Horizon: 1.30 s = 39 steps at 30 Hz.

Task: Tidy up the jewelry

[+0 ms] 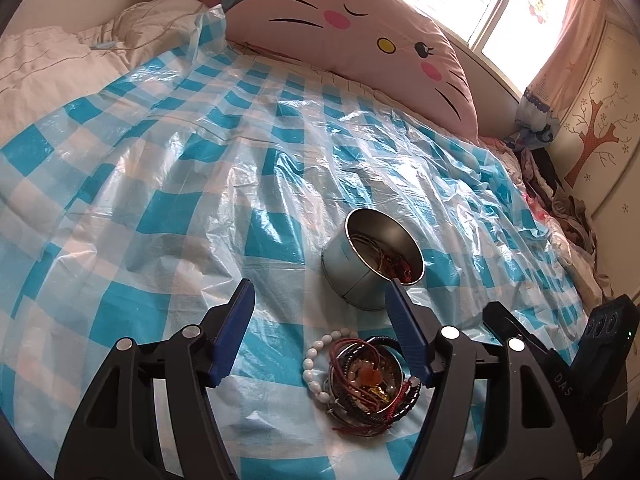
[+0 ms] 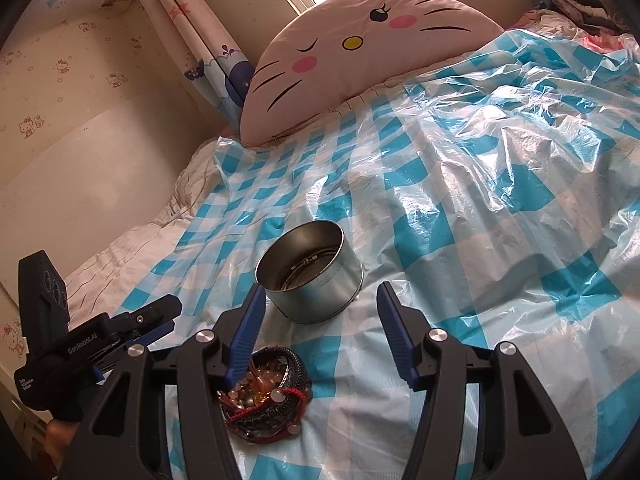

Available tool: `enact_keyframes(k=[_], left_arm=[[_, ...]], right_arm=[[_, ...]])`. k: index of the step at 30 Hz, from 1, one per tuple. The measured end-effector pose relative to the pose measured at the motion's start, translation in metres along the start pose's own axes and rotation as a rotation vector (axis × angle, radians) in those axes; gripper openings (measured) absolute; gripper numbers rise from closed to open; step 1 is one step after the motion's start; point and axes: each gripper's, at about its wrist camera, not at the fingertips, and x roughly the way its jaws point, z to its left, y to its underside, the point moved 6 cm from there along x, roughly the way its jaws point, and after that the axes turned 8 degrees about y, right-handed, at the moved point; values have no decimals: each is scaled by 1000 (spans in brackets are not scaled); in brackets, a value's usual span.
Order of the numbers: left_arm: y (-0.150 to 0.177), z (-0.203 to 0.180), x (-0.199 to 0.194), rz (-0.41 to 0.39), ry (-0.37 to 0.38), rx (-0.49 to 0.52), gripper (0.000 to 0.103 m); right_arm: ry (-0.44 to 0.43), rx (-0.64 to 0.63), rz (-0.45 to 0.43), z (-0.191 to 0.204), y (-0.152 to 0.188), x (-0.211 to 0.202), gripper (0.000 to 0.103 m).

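A round silver tin [image 1: 374,256] [image 2: 310,270] stands open on the blue-and-white checked plastic sheet [image 1: 160,168], with a few bracelets lying in its bottom. Nearer to me a shallow metal dish [image 1: 366,380] [image 2: 264,392] is heaped with tangled red cords, dark braided bands and beads. A white bead bracelet [image 1: 316,364] hangs over its left rim. My left gripper [image 1: 320,286] is open above the sheet, between dish and tin, holding nothing. My right gripper [image 2: 322,290] is open too and empty, its left finger over the dish's edge.
A big pink cat-face pillow [image 1: 360,40] [image 2: 360,52] leans at the head of the bed under a bright window. Crumpled clothes [image 1: 560,208] lie along the bed's right edge. White bedding [image 2: 132,256] lies beyond the sheet on the left.
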Motion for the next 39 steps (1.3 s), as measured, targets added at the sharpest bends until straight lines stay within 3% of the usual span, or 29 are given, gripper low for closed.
enact_keyframes(k=[4, 9, 15, 21, 23, 24, 26, 29, 33, 39], left_arm=[[-2, 17, -5, -3, 13, -63, 64], [4, 11, 1, 38, 41, -36, 64], [23, -13, 23, 181, 94, 48, 64], [40, -20, 39, 274, 77, 84, 63], [43, -23, 41, 288, 80, 100, 45], [46, -24, 43, 303, 84, 105, 27], [47, -27, 43, 305, 96, 115, 14], [43, -32, 36, 269, 142, 117, 9], [31, -39, 20, 195, 277, 76, 8], [22, -39, 13, 157, 352, 21, 8]], right_arm=[[-47, 24, 25, -3, 3, -7, 60], [-77, -24, 124, 5, 17, -4, 60], [-92, -109, 188, 21, 32, -6, 63], [-115, -53, 197, 9, 32, -11, 65], [-121, -56, 216, 10, 33, -8, 65], [-125, -63, 231, 12, 35, -6, 66], [-145, -86, 272, 17, 40, -1, 68], [-201, -146, 346, 29, 50, 6, 71], [-220, -197, 416, 36, 60, 16, 73], [-239, -204, 433, 33, 53, 31, 73]])
